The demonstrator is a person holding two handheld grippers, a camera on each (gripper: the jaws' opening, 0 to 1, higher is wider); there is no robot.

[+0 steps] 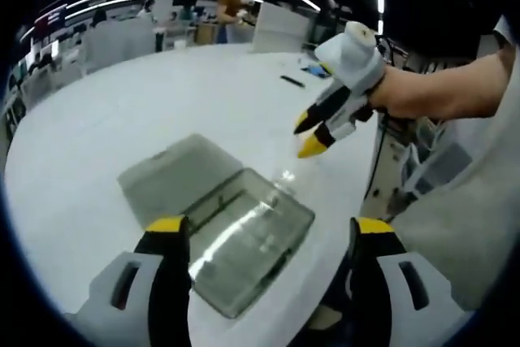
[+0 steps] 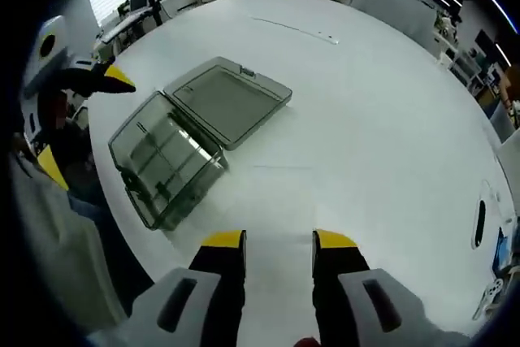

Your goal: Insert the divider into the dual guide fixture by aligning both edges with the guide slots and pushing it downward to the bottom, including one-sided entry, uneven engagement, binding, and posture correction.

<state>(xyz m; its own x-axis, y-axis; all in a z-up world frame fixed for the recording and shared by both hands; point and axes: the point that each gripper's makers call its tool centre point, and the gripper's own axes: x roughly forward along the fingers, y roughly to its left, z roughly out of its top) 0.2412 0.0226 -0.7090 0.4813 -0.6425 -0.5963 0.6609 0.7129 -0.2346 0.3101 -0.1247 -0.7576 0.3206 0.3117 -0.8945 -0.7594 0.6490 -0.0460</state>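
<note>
A smoky clear box (image 1: 248,241) (image 2: 166,164) lies on the round white table (image 1: 122,111) (image 2: 374,103), its hinged lid (image 1: 175,175) (image 2: 229,97) folded flat open. Dark lines like guide slots or dividers run inside the box. My left gripper (image 1: 270,229) stands wide open just over the box's near end, nothing between its jaws; it also enters the right gripper view (image 2: 81,119) beside the box. My right gripper (image 2: 279,241) (image 1: 309,136) is open and empty, a short way from the box. A faint clear flat piece (image 2: 280,166) (image 1: 284,176) lies on the table before it, hard to make out.
A black pen-like object (image 1: 292,81) (image 2: 479,221) lies farther out on the table, and a thin strip (image 2: 296,28) near the far rim. The table's edge runs close to the person (image 1: 479,201). Office desks, chairs and people (image 1: 231,6) stand beyond.
</note>
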